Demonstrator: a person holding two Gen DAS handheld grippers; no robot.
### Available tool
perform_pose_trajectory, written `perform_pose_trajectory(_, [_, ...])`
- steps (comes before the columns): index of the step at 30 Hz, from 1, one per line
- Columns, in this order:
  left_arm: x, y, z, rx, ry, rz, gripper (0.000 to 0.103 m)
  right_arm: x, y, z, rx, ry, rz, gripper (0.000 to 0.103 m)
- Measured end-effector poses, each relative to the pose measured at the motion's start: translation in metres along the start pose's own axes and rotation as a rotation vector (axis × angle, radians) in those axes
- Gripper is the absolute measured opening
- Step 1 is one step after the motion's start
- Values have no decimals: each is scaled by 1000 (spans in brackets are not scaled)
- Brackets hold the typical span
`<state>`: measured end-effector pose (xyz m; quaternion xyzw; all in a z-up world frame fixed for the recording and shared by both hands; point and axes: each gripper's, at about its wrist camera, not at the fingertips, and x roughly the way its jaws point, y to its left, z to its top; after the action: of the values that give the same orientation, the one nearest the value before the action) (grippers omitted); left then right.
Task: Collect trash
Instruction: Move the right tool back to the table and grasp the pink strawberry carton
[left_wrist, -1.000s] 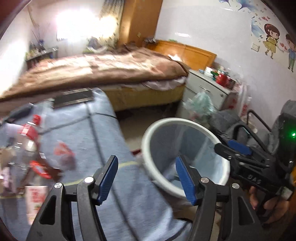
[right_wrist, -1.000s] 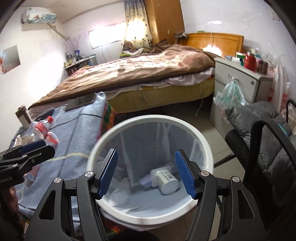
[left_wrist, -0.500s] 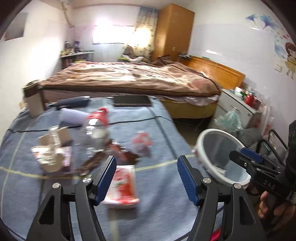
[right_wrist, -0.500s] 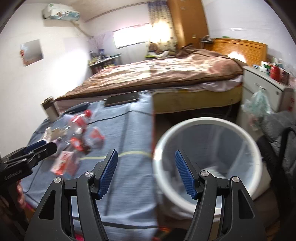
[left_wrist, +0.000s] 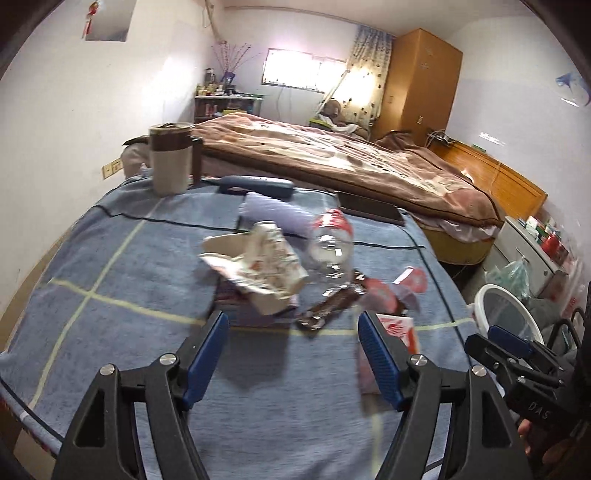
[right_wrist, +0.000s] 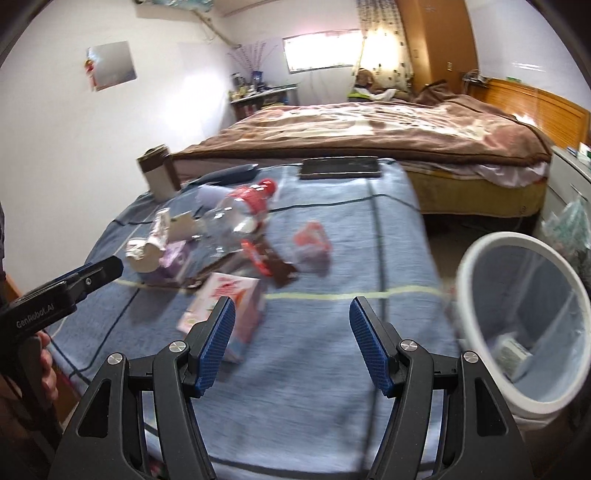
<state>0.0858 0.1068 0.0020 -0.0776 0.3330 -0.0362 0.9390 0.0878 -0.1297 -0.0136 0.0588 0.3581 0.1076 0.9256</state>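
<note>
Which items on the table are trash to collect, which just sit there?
Job: crumpled white paper carton; clear plastic bottle with red label; brown snack wrapper; pink-white box; white bin.
Not job: beige-brown mug; dark flat tablet.

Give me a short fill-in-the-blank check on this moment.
1. The white bin stands on the floor beside the ____-covered table.
2. The clear plastic bottle has a ____ label.
3. Nothing lies between the pads of the left hand-held gripper; it is ____.
4. The beige mug stands ____.

Missing: blanket; red; open; upright
</note>
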Motion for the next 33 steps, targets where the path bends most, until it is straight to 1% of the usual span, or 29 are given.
perform_pose_trajectory(4, [-2,19,-2,-22,0,11,76,10,18,1,-1,19,15,66])
perform_pose_trajectory(6, [-2,27,-2,-26,4,18,78,17,25,1,-10,30,15,66])
perform_pose_trajectory(8, [-2,33,-1,-33,7,18,79,24,33,0,-17,45,4,66])
perform_pose_trajectory(12, [0,43,3,-53,10,6,80,37,43,2,-5,72,-45,66])
perform_pose_trajectory(16, [6,46,10,-65,25,-25,80,50,52,-1,-8,112,-79,68])
perform_pose_trajectory(19, [11,48,15,-80,27,-44,81,52,54,-2,-7,111,-76,74])
perform_pose_trajectory(21, [18,49,18,-104,41,-75,81,52,56,-2,-12,106,-90,74])
perform_pose_trajectory(24, [25,50,21,-122,54,-97,81,56,58,-1,-13,114,-66,74])
perform_pose_trajectory(26, [30,48,23,-119,64,-88,81,58,62,-3,-21,116,-45,74])
perform_pose_trajectory(29, [37,46,26,-122,74,-91,81,59,69,-5,-52,104,-69,74])
perform_pose_trajectory(31, [42,45,27,-123,89,-80,81,62,71,-5,-65,110,-80,74])
perform_pose_trajectory(33, [44,43,27,-116,87,-78,81,65,69,-6,-67,130,-86,74])
